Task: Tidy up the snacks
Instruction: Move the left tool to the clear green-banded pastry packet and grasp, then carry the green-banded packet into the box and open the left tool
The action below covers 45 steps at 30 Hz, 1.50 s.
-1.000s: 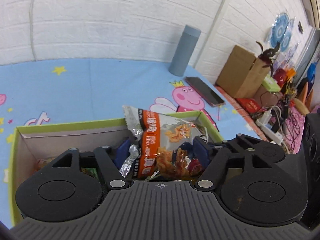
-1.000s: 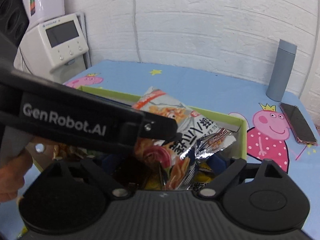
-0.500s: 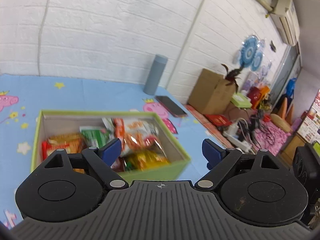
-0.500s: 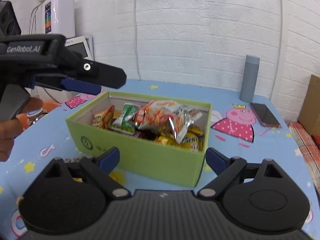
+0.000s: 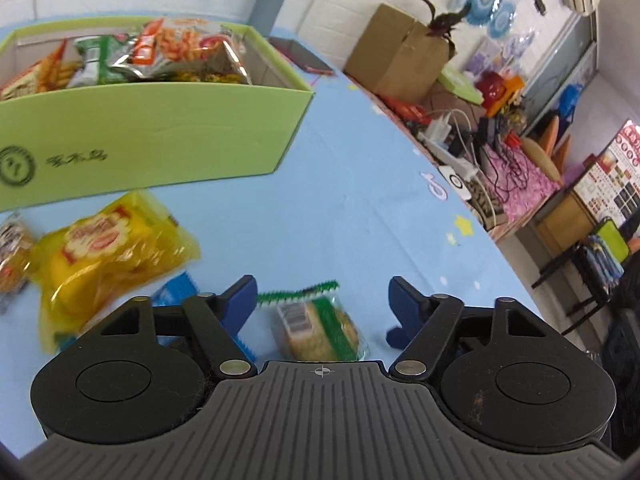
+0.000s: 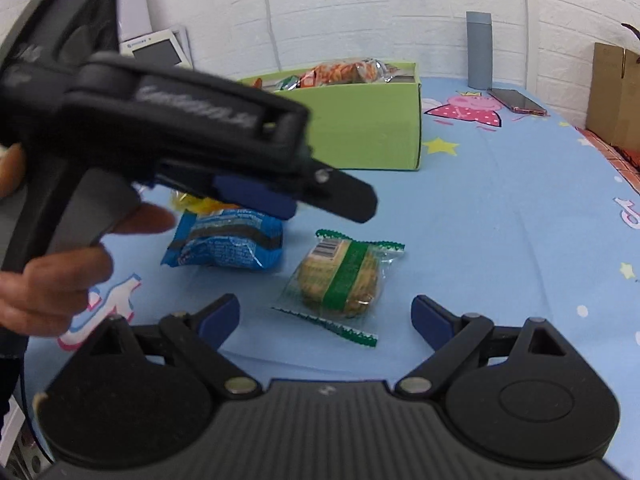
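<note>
A green box (image 5: 160, 128) holds several snack packets (image 5: 180, 48); it also shows in the right wrist view (image 6: 360, 128). A green-wrapped cookie packet (image 5: 316, 328) lies on the blue mat between the open jaws of my left gripper (image 5: 320, 300). In the right wrist view the cookie packet (image 6: 340, 280) lies just ahead of my open, empty right gripper (image 6: 326, 316). A blue packet (image 6: 228, 244) lies left of it, under the left gripper (image 6: 280, 196). A yellow chip bag (image 5: 108, 252) lies by the box.
A grey bottle (image 6: 479, 50) and a phone (image 6: 516, 101) stand on the mat behind the box. A cardboard box (image 5: 400, 52) and cluttered cables (image 5: 472, 140) sit beyond the mat's right edge. A white appliance (image 6: 160, 46) is at the back left.
Both grippers have pulled back from the green box and come down over the loose packets on the mat. The orange packet the left gripper held now lies in the box.
</note>
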### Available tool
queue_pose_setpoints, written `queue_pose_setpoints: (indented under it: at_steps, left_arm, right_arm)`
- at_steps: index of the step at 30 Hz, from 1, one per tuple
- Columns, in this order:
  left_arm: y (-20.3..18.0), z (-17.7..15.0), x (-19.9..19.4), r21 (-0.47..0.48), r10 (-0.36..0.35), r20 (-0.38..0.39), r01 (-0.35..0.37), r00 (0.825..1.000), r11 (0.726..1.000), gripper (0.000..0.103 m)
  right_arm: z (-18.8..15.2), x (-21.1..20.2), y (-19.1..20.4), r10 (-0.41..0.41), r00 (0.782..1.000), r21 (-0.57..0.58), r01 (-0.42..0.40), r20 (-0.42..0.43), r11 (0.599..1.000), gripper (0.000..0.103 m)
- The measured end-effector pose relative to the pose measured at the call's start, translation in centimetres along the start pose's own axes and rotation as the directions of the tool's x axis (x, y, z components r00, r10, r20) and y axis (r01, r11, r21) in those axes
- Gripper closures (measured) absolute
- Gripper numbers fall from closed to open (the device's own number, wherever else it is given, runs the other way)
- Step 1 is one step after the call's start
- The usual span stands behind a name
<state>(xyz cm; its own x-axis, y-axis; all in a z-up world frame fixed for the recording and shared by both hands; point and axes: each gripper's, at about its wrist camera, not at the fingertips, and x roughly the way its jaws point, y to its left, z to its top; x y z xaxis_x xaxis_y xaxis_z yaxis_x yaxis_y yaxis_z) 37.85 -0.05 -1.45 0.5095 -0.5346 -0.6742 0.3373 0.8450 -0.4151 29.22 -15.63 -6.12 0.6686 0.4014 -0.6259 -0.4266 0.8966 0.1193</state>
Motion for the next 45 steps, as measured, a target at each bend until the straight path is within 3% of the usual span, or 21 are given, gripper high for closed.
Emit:
queue_pose_setpoints:
  at_steps: [3,6,9,13,26,33,37,38,40,43,45]
  left_arm:
    - [-0.3,1.9,1.5,0.028,-0.016,-0.027,0.017,0.999,0.999,0.049]
    - [-0.7,2.9,3.8,0.061,-0.021,-0.102,0.027,0.995,0.998,0.05]
    - [-0.8,2.8,5.6,0.107,-0.014,-0.18,0.034,0.984,0.994,0.055]
    - [-0.6,1.4,4.9,0.109,-0.042,-0.195,0.064,0.98,0.992,0.054]
    - [-1.2,-5.8,-0.6,-0.025,-0.044,-0.104,0.042,0.994,0.999,0.044]
    - [-0.6,-6.7,-1.7,-0.095,-0.011,-0.055,0.006,0.998,0.995,0.038]
    - [-1.5,-7.0,-1.3,-0.045,0.017,-0.042,-0.019,0.999,0.999,0.036]
    - [-1.9,-7.1,-1.2,-0.025,0.026,-0.037,-0.027,0.999,0.999,0.038]
    - [-2.5,-7.5,-0.9,0.008,0.034,-0.042,-0.034,0.999,0.999,0.077]
    - [-2.5,-7.9,-1.4,-0.009,0.054,-0.044,-0.055,0.998,0.998,0.081]
    - [-2.0,-7.8,-2.1,-0.044,0.036,-0.033,-0.038,0.999,0.998,0.084]
  right_arm:
    - [-0.5,-1.4,0.0,-0.016,0.999,0.038,0.015,0.029,0.999,0.011]
    - [-1.1,-2.0,0.1,0.06,0.998,0.097,-0.063,0.034,0.993,0.011]
    - [-1.4,-1.4,0.6,0.134,0.991,0.118,-0.135,0.018,0.984,0.011]
    - [-1.1,0.2,1.0,0.126,0.992,0.079,-0.125,-0.011,0.989,0.01]
    - [-1.5,-0.3,-0.2,0.062,0.998,0.068,-0.062,0.002,0.996,0.01]
    - [-2.6,-1.7,0.7,0.018,1.0,0.049,-0.019,0.018,0.999,0.011]
    - [-3.2,-1.2,1.5,-0.023,0.999,-0.001,0.023,0.029,1.0,0.01]
    - [-3.3,-1.0,1.9,-0.034,0.999,-0.017,0.035,0.036,0.999,0.009]
    - [-3.4,-0.6,2.9,-0.037,0.999,-0.052,0.039,0.039,0.998,0.012]
    - [-3.1,-0.8,3.1,-0.041,0.998,-0.043,0.043,0.041,0.998,0.022]
    - [-3.0,-1.6,2.5,-0.005,0.999,-0.004,0.006,0.05,1.0,0.022]
